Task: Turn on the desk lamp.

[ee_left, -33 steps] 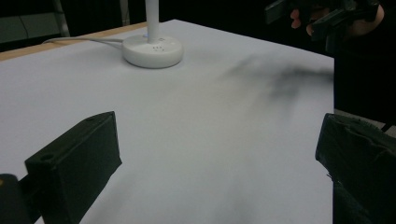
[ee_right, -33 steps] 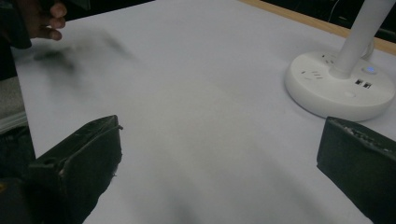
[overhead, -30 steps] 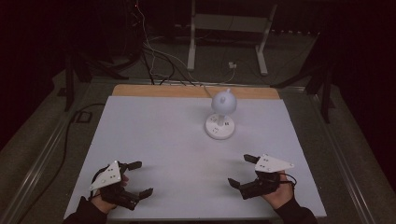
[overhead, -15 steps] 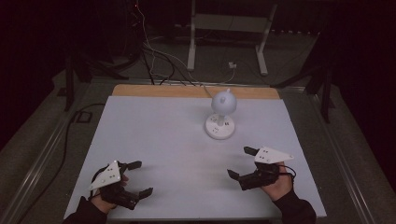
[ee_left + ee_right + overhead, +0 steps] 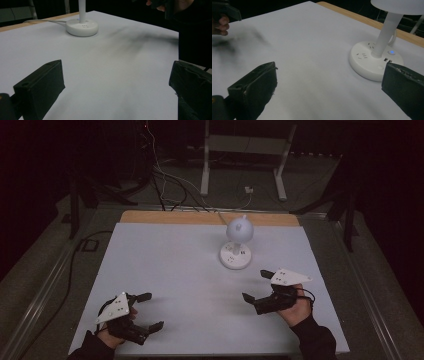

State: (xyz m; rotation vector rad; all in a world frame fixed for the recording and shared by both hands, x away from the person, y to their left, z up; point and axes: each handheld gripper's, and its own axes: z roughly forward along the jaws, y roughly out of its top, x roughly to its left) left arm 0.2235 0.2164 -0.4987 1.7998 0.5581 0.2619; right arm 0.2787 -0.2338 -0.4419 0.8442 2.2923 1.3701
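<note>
A white desk lamp (image 5: 237, 241) with a round base (image 5: 235, 256) stands toward the back middle of the white table (image 5: 175, 265). Its base (image 5: 81, 27) sits far ahead in the left gripper view. In the right gripper view the base (image 5: 372, 60) lies close, ahead and to the right, with a small blue light lit on it. My left gripper (image 5: 150, 311) rests open near the front left edge, nothing between its jaws. My right gripper (image 5: 256, 285) hovers open at the front right, short of the lamp base, also holding nothing.
A white cable (image 5: 42, 21) runs from the lamp base toward the wooden back edge (image 5: 170, 217) of the table. Beyond the table are floor cables and a white stand (image 5: 245, 150). Broad bare tabletop lies between the two grippers.
My right gripper has moved forward and slightly up toward the lamp base. The left gripper has stayed where it was.
</note>
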